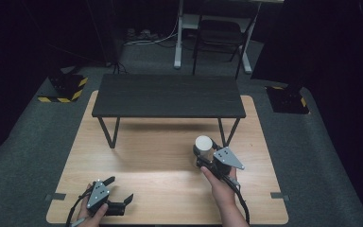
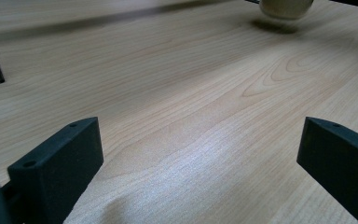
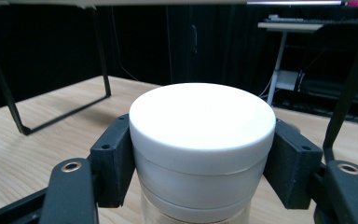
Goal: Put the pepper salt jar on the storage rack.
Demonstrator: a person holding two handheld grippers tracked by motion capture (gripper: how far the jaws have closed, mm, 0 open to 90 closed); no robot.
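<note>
Right gripper clamps the white-lidded jar beside the dark shelf's leg; left gripper gapes wide.

Light wood tabletop under a low dark bench with thin metal legs. Grey carpet all around (hazard-striped blocks at both sides). Beyond, a black chair, white desk frame, dark walls.
</note>
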